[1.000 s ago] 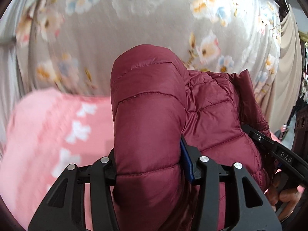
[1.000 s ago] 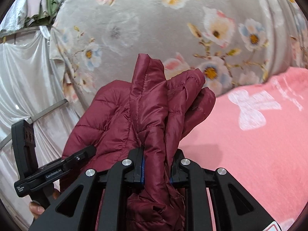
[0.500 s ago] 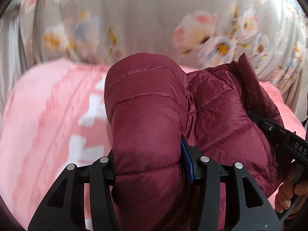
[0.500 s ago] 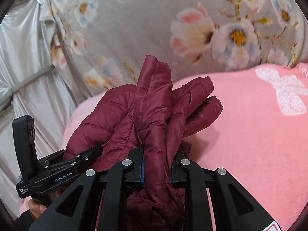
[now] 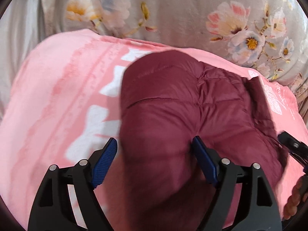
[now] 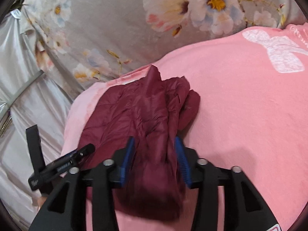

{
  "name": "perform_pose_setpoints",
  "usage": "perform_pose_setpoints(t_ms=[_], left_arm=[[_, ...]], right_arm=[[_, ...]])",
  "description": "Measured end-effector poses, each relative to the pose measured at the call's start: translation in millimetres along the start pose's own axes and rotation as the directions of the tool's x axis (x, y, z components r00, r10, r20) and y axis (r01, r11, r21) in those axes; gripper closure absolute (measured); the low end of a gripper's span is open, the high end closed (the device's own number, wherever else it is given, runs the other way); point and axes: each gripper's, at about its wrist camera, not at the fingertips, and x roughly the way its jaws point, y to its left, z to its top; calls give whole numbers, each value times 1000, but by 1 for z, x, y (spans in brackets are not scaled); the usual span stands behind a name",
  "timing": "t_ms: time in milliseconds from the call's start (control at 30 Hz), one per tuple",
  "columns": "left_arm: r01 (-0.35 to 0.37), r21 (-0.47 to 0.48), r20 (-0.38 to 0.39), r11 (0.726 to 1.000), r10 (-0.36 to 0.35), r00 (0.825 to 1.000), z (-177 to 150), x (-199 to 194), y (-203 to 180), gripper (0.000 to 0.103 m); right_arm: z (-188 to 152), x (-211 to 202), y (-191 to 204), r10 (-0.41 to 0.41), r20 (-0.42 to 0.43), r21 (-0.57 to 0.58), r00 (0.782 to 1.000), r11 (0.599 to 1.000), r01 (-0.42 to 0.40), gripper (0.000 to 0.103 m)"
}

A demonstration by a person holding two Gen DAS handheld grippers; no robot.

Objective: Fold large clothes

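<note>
A maroon quilted puffer jacket (image 5: 173,115) lies bunched on the pink blanket (image 5: 57,96). My left gripper (image 5: 156,154) is open, its blue pads (image 5: 104,159) apart on either side of a puffy fold. In the right wrist view the jacket (image 6: 138,111) lies folded near the blanket's left edge. My right gripper (image 6: 156,154) is open too, jaws straddling a ridge of fabric with gaps at both pads (image 6: 182,157). The left gripper's body (image 6: 63,163) shows at the left there, and the right gripper's tip (image 5: 292,146) shows at the left view's right edge.
The pink blanket (image 6: 240,105) with white bow prints covers the surface. A grey floral cloth (image 6: 134,19) hangs behind it. Silvery fabric (image 6: 23,96) drapes at the left past the blanket's edge.
Both grippers lowered the jacket onto the pink blanket and opened, letting go of the fabric they had pinched. The jacket now rests on the blanket.
</note>
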Motion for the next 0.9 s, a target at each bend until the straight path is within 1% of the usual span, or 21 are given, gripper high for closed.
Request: perform_pose_setpoints(t_ms=[33,100,167,200,267,333,367,400,433,467,500,533,600,667,700,733,767,800,867,900], left_arm=[[3,16,4,1000,-3,1000,-5,-13,0,23],[3,62,-15,998,-3,1000,-22,-35,-3,16],[8,111,-59,994,-1,998,-44,-46,-8,16],[-1,121,-82,993,11,997,-52,-46,-9,16],[-39,110,-132,993,54,990,-70,-38,-6,16],[-59,79,-168,995,72,983,-77,-29,0,16],[-81,56,-181,995,90,979,-79,-24,5,16],[-99,38,-178,994,104,979,-79,-22,10,15],[-109,23,-175,994,111,978,-78,-21,13,15],[-111,-7,-174,994,108,979,-76,-21,20,15],[-126,-33,-166,991,119,979,-74,-23,26,15],[-136,-47,-158,990,127,979,-72,-25,30,16],[-135,-61,-151,989,125,981,-72,-26,37,15],[-143,-50,-177,988,132,975,-76,-17,36,15],[-147,-41,-187,988,137,973,-79,-11,34,15],[-153,-35,-189,988,144,971,-83,-6,32,14],[-160,-31,-183,987,152,971,-83,-6,31,14],[-169,-23,-178,985,162,970,-83,-9,30,14],[-182,-14,-181,983,177,967,-83,-17,31,14],[-184,-12,-176,983,179,968,-83,-24,31,15]], right_arm=[[-7,-10,1,2,-18,-24,1000,1000,-3,52],[-26,-25,3,-18,-61,-76,998,997,13,52],[-44,-27,5,-67,-106,-119,992,991,54,52],[-51,-22,6,-82,-123,-129,989,989,66,52],[-54,-12,6,-85,-141,-113,986,991,69,52],[-51,4,8,-64,-159,-86,985,995,51,53],[-48,13,10,-69,-172,-83,983,995,55,55],[-45,23,14,-68,-192,-86,979,995,52,59],[-45,25,18,-69,-201,-93,977,994,51,76],[-45,24,23,-67,-204,-103,977,994,47,89],[-42,15,31,-46,-182,-108,982,994,27,95],[-41,5,38,-43,-153,-120,987,993,24,97],[-45,-10,45,-95,-117,-149,989,986,77,100],[-54,1,38,-151,-161,-144,975,981,128,101],[-65,18,29,-198,-216,-146,956,975,169,101],[-72,24,25,-207,-239,-138,949,974,178,101],[-74,21,25,-204,-217,-128,955,976,179,101],[-74,19,26,-214,-221,-130,952,973,188,101],[-73,7,31,-279,-206,-142,938,957,253,100],[-73,-2,34,-300,-192,-149,935,950,274,100]])
